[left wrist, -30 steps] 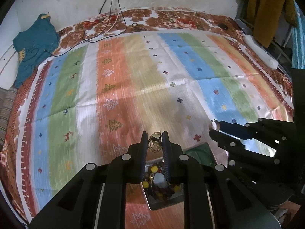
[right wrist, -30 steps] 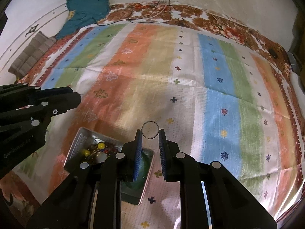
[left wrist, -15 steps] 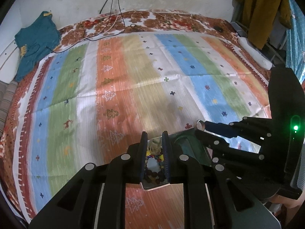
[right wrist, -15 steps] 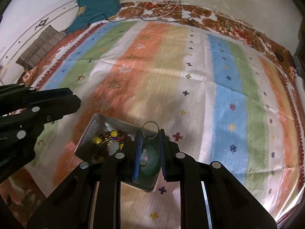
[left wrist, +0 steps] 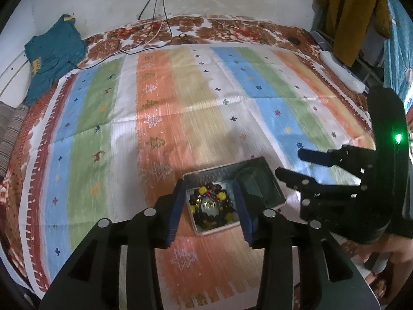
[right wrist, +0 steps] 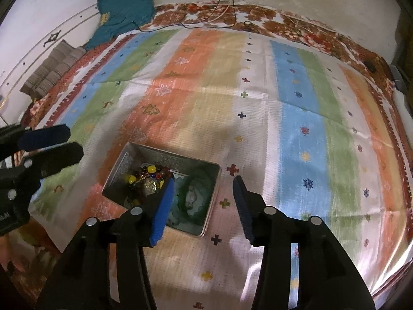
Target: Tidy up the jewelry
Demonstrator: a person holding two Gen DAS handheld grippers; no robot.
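A rectangular metal tin [left wrist: 216,174] [right wrist: 124,166] lies on the striped mat. It holds a dark beaded bracelet with yellow beads [left wrist: 210,202] [right wrist: 144,177] and, in its other half, green jewelry [right wrist: 196,193] [left wrist: 255,186]. My left gripper [left wrist: 210,201] is open and empty, its fingers either side of the beaded half of the tin. My right gripper [right wrist: 202,193] is open and empty over the green half. Each gripper also shows in the other's view: the right one [left wrist: 291,164] beside the tin, the left one [right wrist: 62,144] at the left edge.
The striped mat [left wrist: 196,98] covers a bed with a brown floral border. A teal garment [left wrist: 51,54] and cables [left wrist: 155,33] lie at the far side by the wall. A white power strip [left wrist: 340,71] sits at the right edge.
Both grippers opened. The left let go of the gold rings and the right let go of the thin ring; both pieces dropped into the tin.
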